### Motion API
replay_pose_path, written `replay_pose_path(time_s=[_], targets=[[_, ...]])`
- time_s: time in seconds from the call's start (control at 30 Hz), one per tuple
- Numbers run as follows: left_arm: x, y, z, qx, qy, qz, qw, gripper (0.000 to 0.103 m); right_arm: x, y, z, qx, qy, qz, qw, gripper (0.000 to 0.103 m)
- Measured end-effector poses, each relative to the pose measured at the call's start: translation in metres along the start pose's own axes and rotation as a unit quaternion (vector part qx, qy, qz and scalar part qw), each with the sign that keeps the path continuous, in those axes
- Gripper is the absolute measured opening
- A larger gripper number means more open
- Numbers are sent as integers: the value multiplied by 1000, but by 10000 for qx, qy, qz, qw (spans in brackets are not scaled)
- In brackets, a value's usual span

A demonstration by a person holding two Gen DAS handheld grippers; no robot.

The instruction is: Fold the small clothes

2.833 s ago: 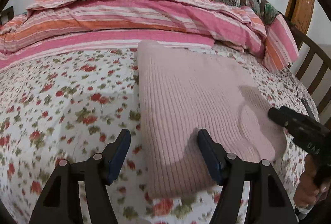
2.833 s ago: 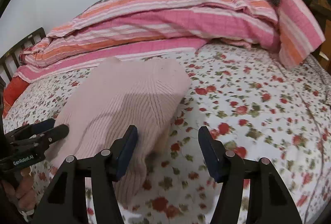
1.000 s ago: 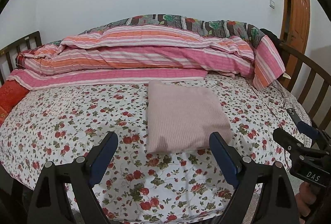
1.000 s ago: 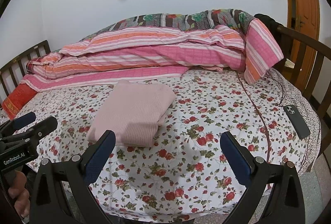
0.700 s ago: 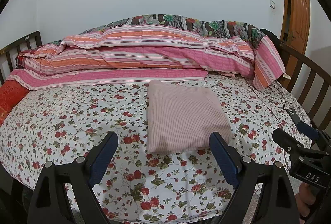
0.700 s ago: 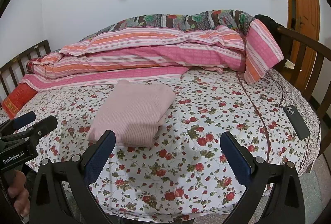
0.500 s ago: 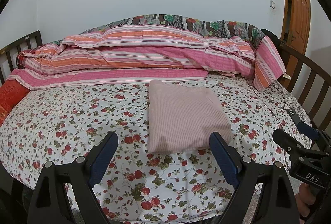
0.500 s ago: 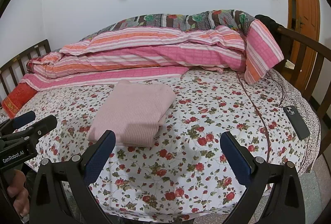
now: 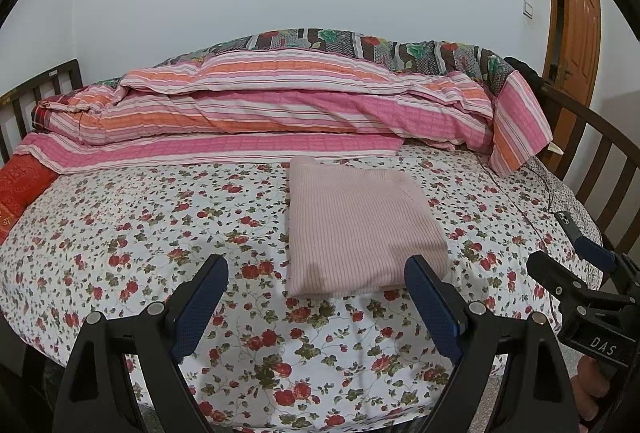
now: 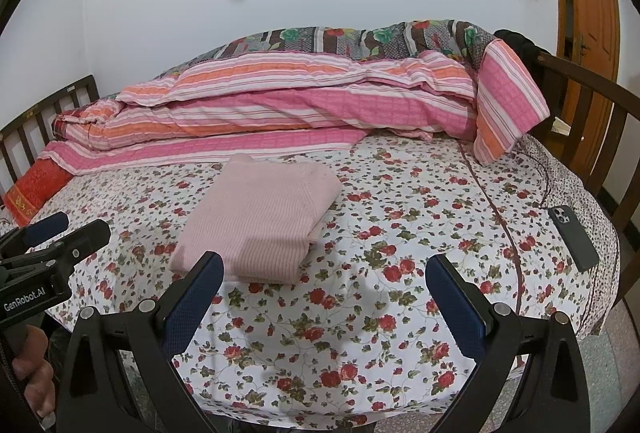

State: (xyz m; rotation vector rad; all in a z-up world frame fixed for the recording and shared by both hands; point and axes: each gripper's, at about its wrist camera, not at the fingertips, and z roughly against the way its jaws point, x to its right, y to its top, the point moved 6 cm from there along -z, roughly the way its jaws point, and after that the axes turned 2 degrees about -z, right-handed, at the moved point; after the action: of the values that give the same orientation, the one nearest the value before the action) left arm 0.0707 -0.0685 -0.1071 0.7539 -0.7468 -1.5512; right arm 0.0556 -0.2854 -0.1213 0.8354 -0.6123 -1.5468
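Left gripper (image 9: pixel 316 285): jaws spread wide, nothing held, raised off the bed near its front edge, aimed level toward the headboard wall. Right gripper (image 10: pixel 324 281): same, wide apart, empty, held beside the left one at approx. the same height. In the right view the left unit shows at the lower left w/ a hand (image 10: pixel 32 369) wrapped on its handle.

Pink ribbed knit garment (image 9: pixel 356 229): folded into a flat rectangle, lying on the floral bedsheet (image 9: pixel 132 229) mid-bed, clear of both grippers. Just behind it, striped pink/orange quilt (image 9: pixel 280 105) bunched along the far side. Dark smartphone (image 10: pixel 572 237) on the sheet at the right edge, well apart from the garment. Wooden door (image 10: pixel 588 33) far right.
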Motion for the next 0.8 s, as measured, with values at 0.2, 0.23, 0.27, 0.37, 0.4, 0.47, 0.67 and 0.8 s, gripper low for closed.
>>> replay_pose_path(time_s=[0.2, 0.23, 0.27, 0.37, 0.4, 0.47, 0.67, 0.8], targets=[[-1, 1, 1, 3, -3, -7, 10000, 90, 0, 1, 0, -1, 9, 5, 10000, 100], [-2, 1, 1, 3, -5, -6, 10000, 89, 0, 0, 0, 0, 6, 8, 10000, 100], [-2, 1, 1, 0, -5, -8, 10000, 89, 0, 0, 0, -1, 3, 7, 10000, 100], [-2, 1, 1, 2, -9, -13, 10000, 89, 0, 0, 0, -2, 5, -1, 10000, 100], [-2, 1, 1, 0, -2, -9, 10000, 89, 0, 0, 0, -3, 6, -2, 10000, 100], [-2, 1, 1, 2, -8, -9, 10000, 89, 0, 0, 0, -3, 6, 6, 10000, 100], [-2, 1, 1, 4, -10, -11, 10000, 89, 0, 2, 1, -2, 14, 9, 10000, 100], [-2, 1, 1, 6, -10, -9, 10000, 89, 0, 1, 1, -2, 16, 5, 10000, 100]])
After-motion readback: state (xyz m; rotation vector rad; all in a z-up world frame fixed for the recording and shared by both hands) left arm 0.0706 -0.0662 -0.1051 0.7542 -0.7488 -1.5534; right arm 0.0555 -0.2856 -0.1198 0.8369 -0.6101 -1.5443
